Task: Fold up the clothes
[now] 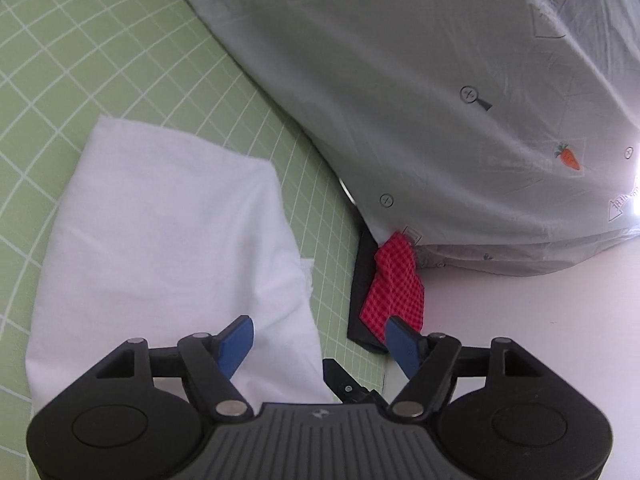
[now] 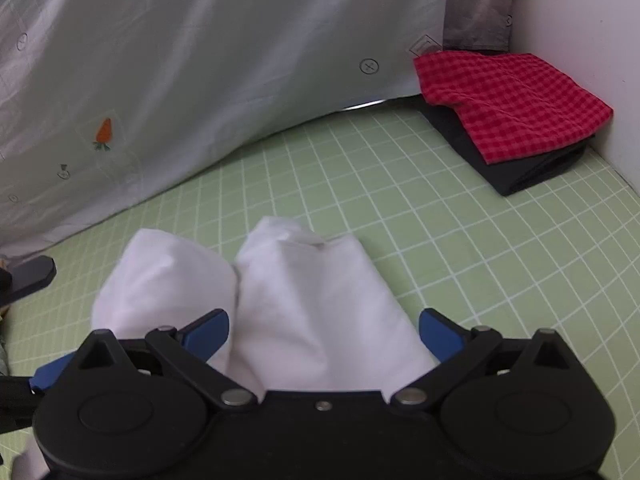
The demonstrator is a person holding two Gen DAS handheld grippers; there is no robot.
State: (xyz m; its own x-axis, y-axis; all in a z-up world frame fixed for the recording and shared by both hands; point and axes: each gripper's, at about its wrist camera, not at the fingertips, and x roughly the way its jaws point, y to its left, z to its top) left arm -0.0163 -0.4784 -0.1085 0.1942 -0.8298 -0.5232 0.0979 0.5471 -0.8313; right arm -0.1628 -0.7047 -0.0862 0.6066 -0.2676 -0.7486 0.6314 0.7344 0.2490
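A: Both tools are over the white garment (image 2: pixel 304 300) now, and the risk is obvious: it's bunched into two soft lobes, so a pinch from here could catch only the top layer and drag the fold apart.

B: Agreed. The right gripper (image 2: pixel 324 332) has its blue fingers (image 2: pixel 208 330) spread wide, one on either side of the nearer lobe, with nothing clamped. The cloth runs under the gripper body, right between the jaws.

A: And the left gripper (image 1: pixel 320 340)?

B: Also wide open and empty-handed. The white garment sits mostly to its left, its left fingertip above the cloth, its right fingertip out over the green grid mat (image 1: pixel 100 60) towards the finished pile.

A: That pile is the other worry. The red checked cloth (image 2: pixel 508 100) lies on a folded black garment (image 2: pixel 532 172) in the far corner against the white wall (image 2: pixel 580 40). A careless sweep could knock it askew.

B: It's well apart from the right gripper. From the left wrist view it looks near, though the fisheye makes that hard to judge.

A: The carrot-print sheet (image 1: pixel 440 80) hanging behind could also snag a raised gripper.
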